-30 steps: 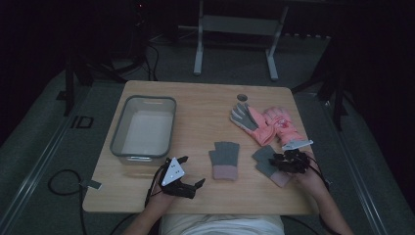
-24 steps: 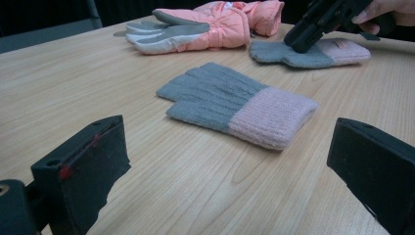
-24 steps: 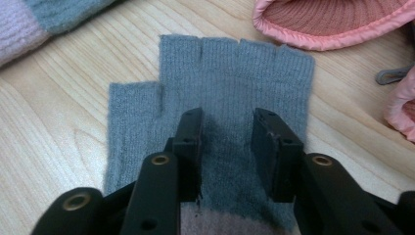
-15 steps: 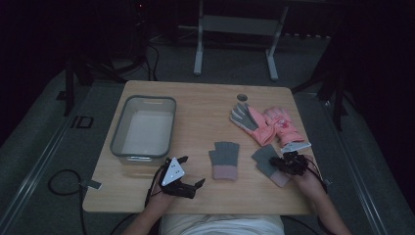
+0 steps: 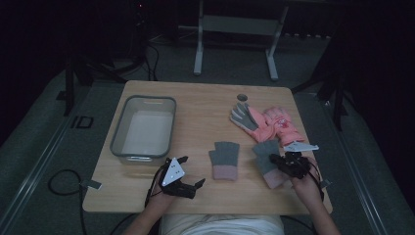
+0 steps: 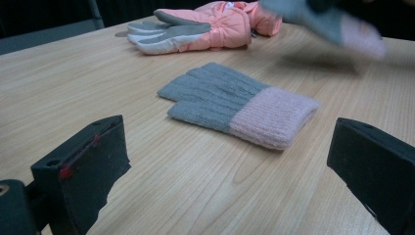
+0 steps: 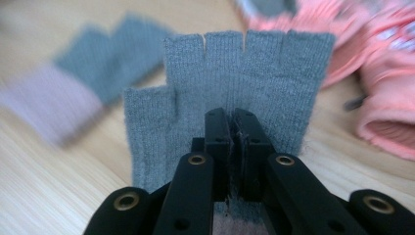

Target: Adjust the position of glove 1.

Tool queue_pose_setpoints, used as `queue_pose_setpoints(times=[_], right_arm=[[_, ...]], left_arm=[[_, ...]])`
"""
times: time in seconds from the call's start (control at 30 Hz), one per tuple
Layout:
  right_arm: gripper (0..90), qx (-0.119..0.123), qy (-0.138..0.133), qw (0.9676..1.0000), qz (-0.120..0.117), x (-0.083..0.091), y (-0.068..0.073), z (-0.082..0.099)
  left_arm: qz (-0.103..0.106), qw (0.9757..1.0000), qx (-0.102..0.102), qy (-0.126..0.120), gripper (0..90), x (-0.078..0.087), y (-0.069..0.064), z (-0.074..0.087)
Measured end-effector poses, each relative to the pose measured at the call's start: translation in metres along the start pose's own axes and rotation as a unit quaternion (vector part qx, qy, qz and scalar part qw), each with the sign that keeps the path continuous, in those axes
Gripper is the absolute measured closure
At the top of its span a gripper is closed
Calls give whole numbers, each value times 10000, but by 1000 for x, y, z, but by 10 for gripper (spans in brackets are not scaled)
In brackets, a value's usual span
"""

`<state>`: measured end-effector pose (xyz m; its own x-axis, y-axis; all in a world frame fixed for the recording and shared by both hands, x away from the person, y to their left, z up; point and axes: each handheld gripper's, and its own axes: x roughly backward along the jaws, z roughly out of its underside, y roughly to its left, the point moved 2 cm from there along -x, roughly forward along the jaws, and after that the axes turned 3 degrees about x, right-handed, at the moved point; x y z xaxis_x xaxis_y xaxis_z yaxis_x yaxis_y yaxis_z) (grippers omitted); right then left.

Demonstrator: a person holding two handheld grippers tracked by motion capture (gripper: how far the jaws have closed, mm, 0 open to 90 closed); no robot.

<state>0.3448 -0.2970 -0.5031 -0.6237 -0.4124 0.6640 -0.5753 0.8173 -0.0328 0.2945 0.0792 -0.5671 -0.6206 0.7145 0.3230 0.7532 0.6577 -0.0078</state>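
The high view looks forward and down from above the person's side, covering the whole table (image 5: pixel 205 105). The left gripper view sits low over the tabletop, close to the flat glove (image 6: pixel 240 107). The right gripper view looks along its jaws, very near the held glove (image 7: pixel 235 78). All three views share the pink gloves (image 5: pixel 274 125).

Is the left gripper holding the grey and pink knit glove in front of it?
No, the left gripper has its jaws wide apart, and the knit glove lies flat on the table beyond them.
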Motion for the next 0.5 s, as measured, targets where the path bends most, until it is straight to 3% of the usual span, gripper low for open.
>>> queue_pose_setpoints(times=[0.17,0.2,0.3,0.37,0.43,0.5], right_arm=[[858,-418,-333,9983,212,17,11,-14],[858,-800,-468,9952,324,23,14,-19],[858,-1080,-608,9907,558,29,19,-21],[858,-1116,-616,9897,652,29,21,-21],[858,-1369,-594,9851,858,24,26,-17],[858,-1430,-486,9838,964,15,29,-11]], left_arm=[[7,10000,6,6,12,0,0,0],[11,10000,8,7,12,0,0,0],[23,10000,0,12,12,0,0,0],[39,10000,-15,12,12,0,0,0],[47,10000,-17,10,12,0,0,0],[49,10000,-22,3,12,0,0,0]])
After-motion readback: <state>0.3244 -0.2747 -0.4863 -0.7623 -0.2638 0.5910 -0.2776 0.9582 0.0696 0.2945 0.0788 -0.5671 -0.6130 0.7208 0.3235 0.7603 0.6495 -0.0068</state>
